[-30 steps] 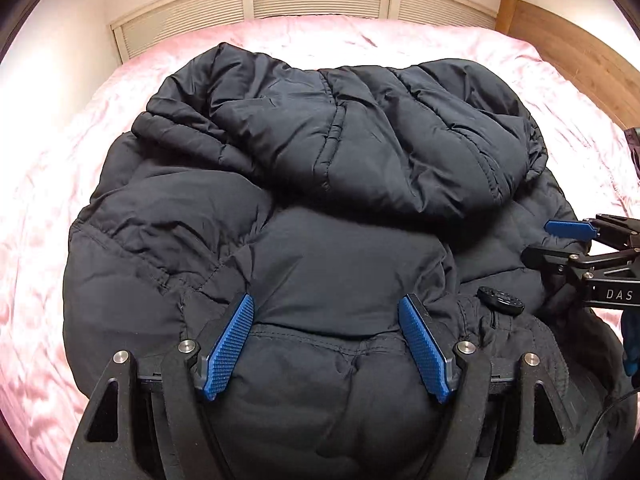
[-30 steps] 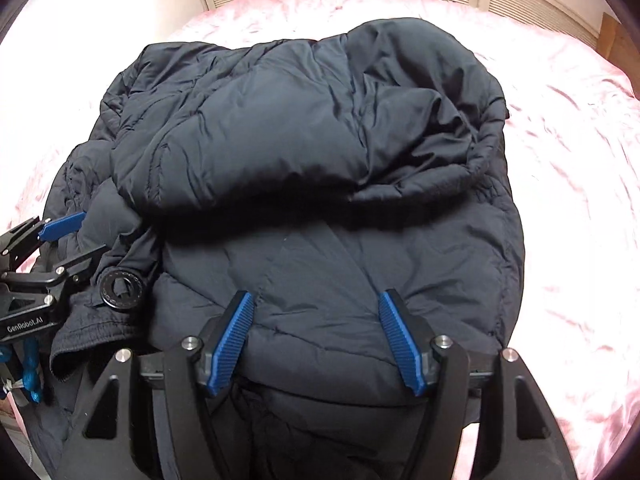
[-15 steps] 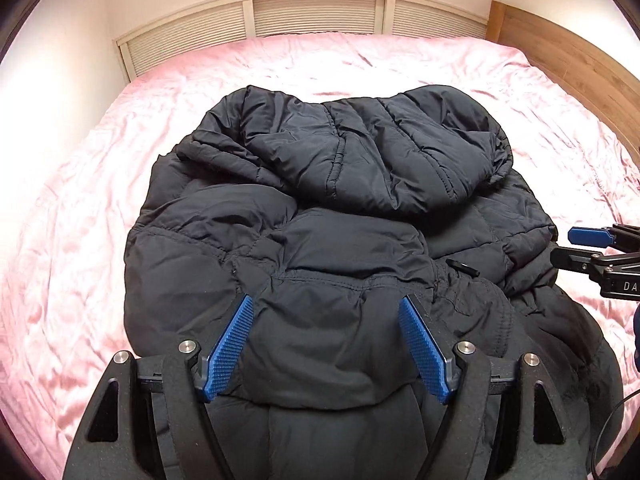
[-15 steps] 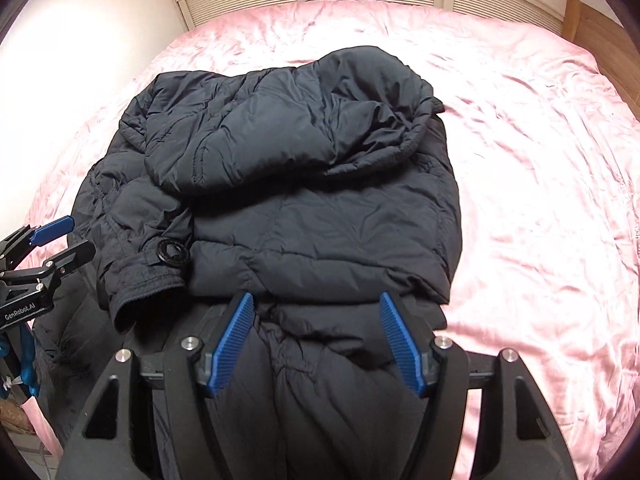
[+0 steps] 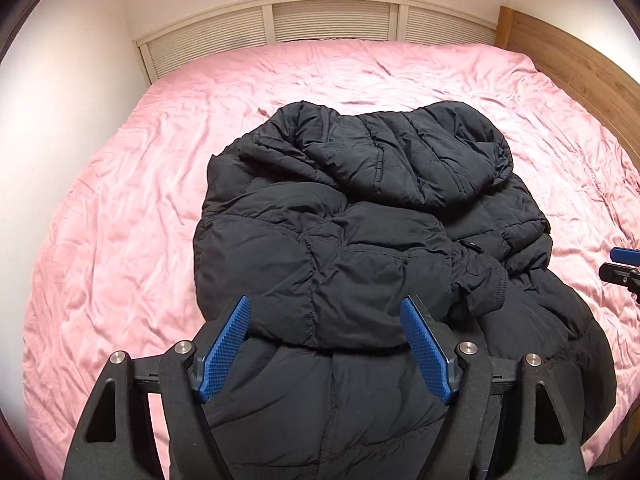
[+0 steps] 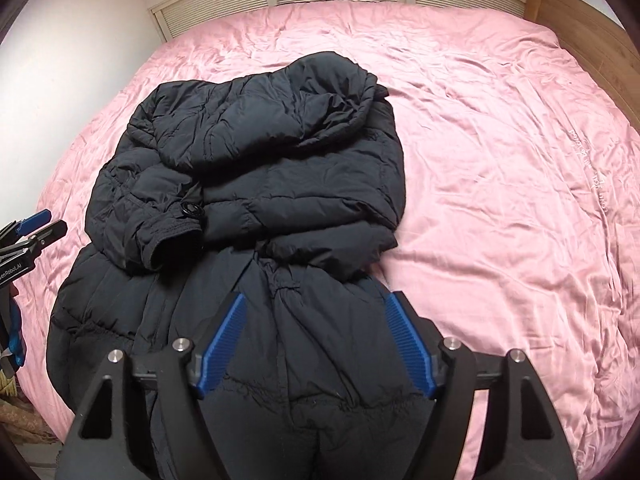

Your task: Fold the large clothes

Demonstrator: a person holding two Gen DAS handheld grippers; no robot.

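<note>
**Jacket half folded, both tongs empty**

The black quilted puffer jacket [image 5: 360, 240] lies on the pink satin bed sheet [image 5: 120, 220], near edge side. Upper part looks done: sleeves crossed over the chest, one cuff [image 6: 172, 240] on top, hood bunched at the far end. Lower half hangs unfolded toward me; bottom-up fold is left, I reckon. My left tongs [image 5: 326, 344] are released, nothing clamped. My right tongs [image 6: 316, 340] are opening, no fabric pinched. Both point steeply down over the hem.
</note>
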